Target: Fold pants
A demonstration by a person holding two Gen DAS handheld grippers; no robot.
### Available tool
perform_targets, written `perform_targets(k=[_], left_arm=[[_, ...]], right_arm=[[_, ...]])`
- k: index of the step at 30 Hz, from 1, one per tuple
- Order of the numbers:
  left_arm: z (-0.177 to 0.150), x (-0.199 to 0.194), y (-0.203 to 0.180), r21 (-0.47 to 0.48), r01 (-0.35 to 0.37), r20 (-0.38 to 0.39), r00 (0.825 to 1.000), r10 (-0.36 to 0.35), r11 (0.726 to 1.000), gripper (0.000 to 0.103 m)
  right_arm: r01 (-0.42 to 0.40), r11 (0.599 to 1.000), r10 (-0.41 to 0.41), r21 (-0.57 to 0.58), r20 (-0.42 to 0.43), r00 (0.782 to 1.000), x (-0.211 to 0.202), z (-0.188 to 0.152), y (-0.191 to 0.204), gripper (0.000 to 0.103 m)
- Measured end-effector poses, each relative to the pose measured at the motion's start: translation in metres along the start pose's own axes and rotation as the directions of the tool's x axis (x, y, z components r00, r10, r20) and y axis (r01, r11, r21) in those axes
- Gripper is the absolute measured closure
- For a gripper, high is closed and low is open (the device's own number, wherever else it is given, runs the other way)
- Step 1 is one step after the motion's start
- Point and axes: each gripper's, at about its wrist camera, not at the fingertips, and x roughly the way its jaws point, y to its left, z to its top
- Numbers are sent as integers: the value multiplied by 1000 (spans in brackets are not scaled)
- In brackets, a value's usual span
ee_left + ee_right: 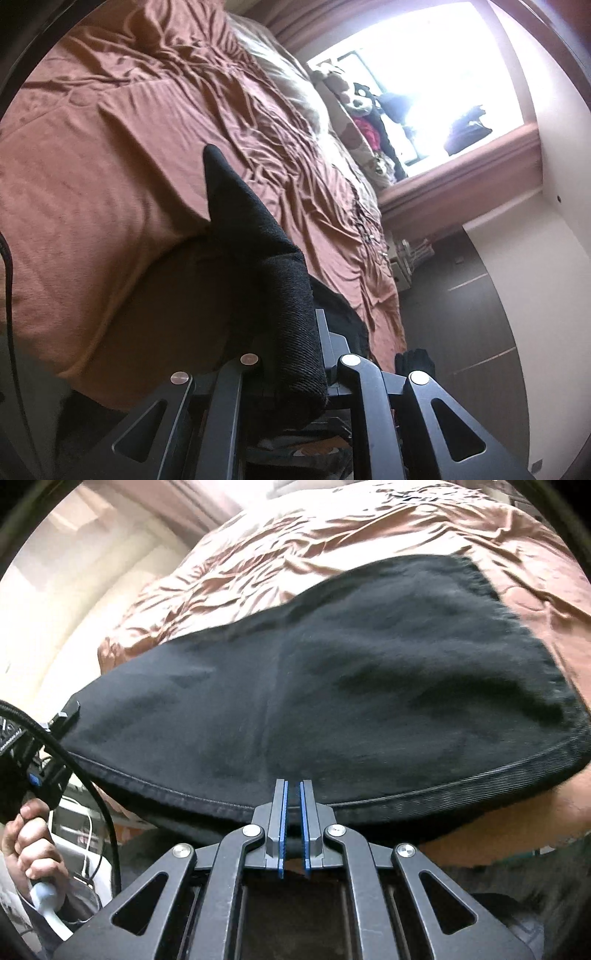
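The black pants [369, 686] lie spread over the brown bed cover [295, 546], with a stitched hem running along their near edge. My right gripper [293, 786] has its blue-padded jaws nearly closed, pinching that hem at the middle. The left gripper [62, 723] shows at the far left, at the pants' left corner. In the left wrist view, my left gripper [295, 321] is shut on a thick fold of black pants fabric [266, 266] that rises to a point over the bed cover [110, 147].
Pillows [295, 85] and a plush dog [358, 96] lie at the head of the bed by a bright window [443, 74]. Dark floor [461, 295] runs beside the bed. A hand [29, 842] and cables [99, 797] show at the left.
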Motion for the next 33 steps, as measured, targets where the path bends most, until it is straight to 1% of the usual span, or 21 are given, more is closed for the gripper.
perform_targets(k=[6, 9, 15, 19, 26, 33], left_arm=[[0, 10, -24, 48, 38, -24, 999, -37, 998, 90], [1, 19, -39, 75, 66, -35, 997, -64, 995, 90], [-1, 36, -67, 123, 105, -63, 993, -98, 987, 90], [-7, 45, -87, 160, 127, -85, 990, -114, 979, 90], [-24, 63, -122, 225, 177, -143, 979, -147, 958, 90], [-43, 88, -152, 268, 225, -216, 962, -169, 937, 90]], right_arm=[[-1, 1000, -1, 26, 69, 998, -38, -9, -20, 99], [2, 1000, -5, 30, 87, 996, -48, -21, -19, 99], [-11, 998, 4, 58, 128, 992, -78, -36, -40, 99], [-15, 997, 3, 81, 146, 989, -89, -40, -53, 98], [-17, 993, -3, 121, 162, 987, -103, -50, -71, 98], [-5, 989, -23, 151, 178, 984, -119, -58, -87, 98]])
